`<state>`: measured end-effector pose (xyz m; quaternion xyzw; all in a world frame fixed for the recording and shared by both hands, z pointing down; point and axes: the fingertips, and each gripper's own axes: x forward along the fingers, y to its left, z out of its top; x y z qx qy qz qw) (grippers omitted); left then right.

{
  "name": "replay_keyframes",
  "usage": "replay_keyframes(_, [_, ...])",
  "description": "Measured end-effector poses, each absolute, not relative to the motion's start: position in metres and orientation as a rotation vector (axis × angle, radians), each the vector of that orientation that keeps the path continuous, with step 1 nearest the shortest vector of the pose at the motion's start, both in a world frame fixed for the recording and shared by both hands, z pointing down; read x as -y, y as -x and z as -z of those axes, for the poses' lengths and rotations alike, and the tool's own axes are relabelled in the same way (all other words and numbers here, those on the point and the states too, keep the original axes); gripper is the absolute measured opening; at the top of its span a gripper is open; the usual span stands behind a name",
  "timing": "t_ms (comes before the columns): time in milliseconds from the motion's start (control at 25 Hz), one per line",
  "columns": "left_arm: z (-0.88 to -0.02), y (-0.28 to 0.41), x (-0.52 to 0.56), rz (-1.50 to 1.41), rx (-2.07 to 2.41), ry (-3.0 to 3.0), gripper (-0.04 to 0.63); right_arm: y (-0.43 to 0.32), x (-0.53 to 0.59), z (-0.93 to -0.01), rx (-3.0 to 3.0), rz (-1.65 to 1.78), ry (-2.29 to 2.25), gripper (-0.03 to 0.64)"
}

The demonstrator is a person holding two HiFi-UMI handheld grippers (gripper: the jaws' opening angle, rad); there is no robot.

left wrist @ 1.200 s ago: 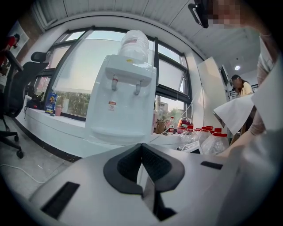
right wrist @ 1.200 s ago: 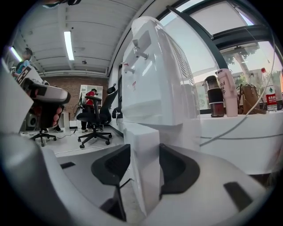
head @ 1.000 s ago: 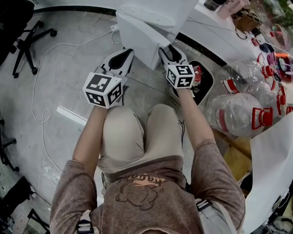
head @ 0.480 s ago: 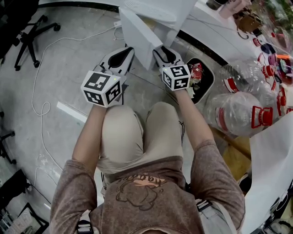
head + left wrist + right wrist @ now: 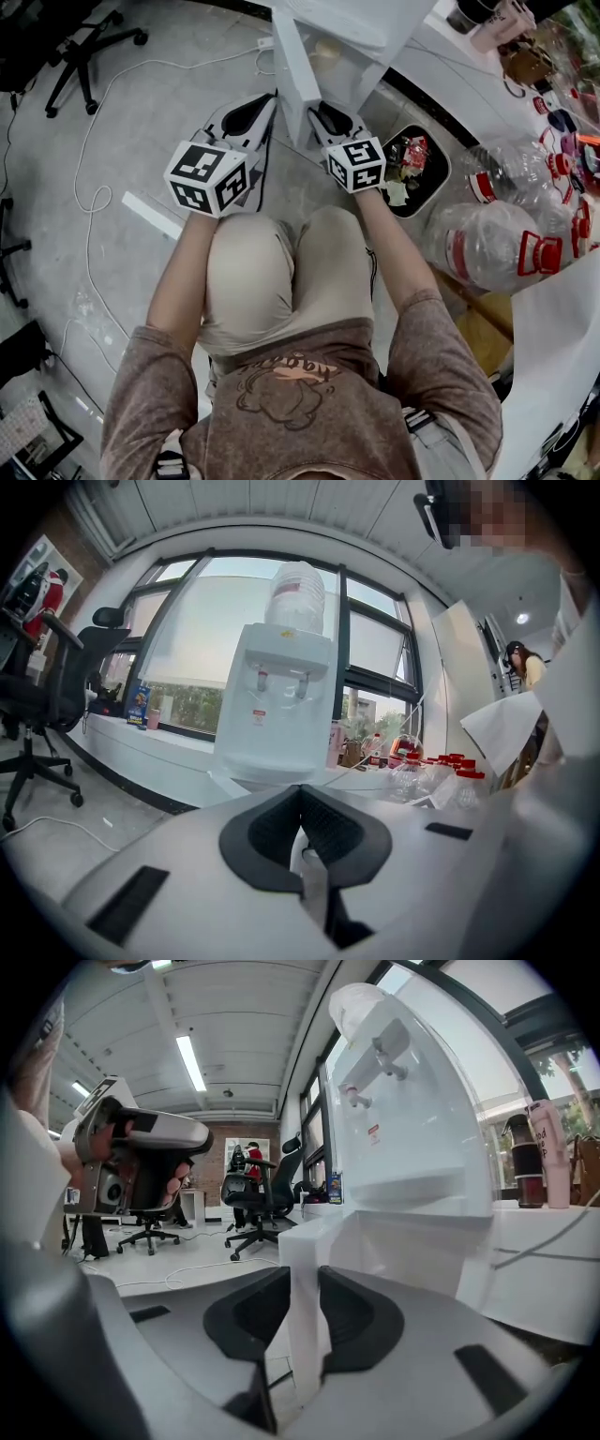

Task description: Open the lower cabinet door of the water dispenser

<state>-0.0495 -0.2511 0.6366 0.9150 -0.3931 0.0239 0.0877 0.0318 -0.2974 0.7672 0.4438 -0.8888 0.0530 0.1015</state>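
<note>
The white water dispenser (image 5: 342,17) stands on the floor in front of my knees; in the left gripper view the dispenser (image 5: 279,705) carries a bottle on top. Its lower cabinet door (image 5: 294,67) stands swung out, edge-on to me, with the cabinet's inside showing behind it. My right gripper (image 5: 317,109) has just been closing, and its pads now press on the free edge of the door (image 5: 304,1269) from both sides. My left gripper (image 5: 266,99) hangs just left of the door, shut on nothing, apart from it.
A black bin (image 5: 413,167) full of rubbish sits right of the dispenser. Several empty water jugs (image 5: 487,239) lie further right. An office chair (image 5: 86,45), a white cable (image 5: 92,199) and a white strip (image 5: 150,216) are on the floor to the left.
The door has swung outward from a broad face to edge-on. My right gripper has moved left along with its edge. My left gripper has crept forward a little.
</note>
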Motion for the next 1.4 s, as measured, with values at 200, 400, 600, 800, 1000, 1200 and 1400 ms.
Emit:
replay_keyframes(200, [-0.634, 0.071, 0.246, -0.060, 1.234, -2.691, 0.014, -0.007, 0.293, -0.768, 2.669, -0.171, -1.243, 0.086])
replay_keyframes(400, [-0.628, 0.091, 0.242, -0.031, 1.285, -2.658, 0.012, 0.020, 0.292, -0.768, 2.703, -0.167, -1.162, 0.069])
replay_keyframes(600, [-0.623, 0.106, 0.238, -0.025, 1.332, -2.649, 0.014, 0.040, 0.295, -0.768, 2.728, -0.162, -1.111, 0.044])
replay_keyframes(800, [-0.623, 0.122, 0.239, -0.036, 1.390, -2.625, 0.012, 0.066, 0.297, -0.769, 2.758, -0.154, -1.039, 0.044])
replay_keyframes(1000, [-0.622, 0.139, 0.244, -0.030, 1.448, -2.588, 0.012, 0.094, 0.302, -0.768, 2.779, -0.153, -0.980, 0.041])
replay_keyframes(1200, [-0.624, 0.153, 0.245, -0.018, 1.487, -2.559, 0.012, 0.115, 0.308, -0.768, 2.803, -0.156, -0.947, 0.038])
replay_keyframes(1400, [-0.623, 0.162, 0.248, 0.003, 1.518, -2.535, 0.012, 0.132, 0.313, -0.767, 2.816, -0.150, -0.919, 0.038])
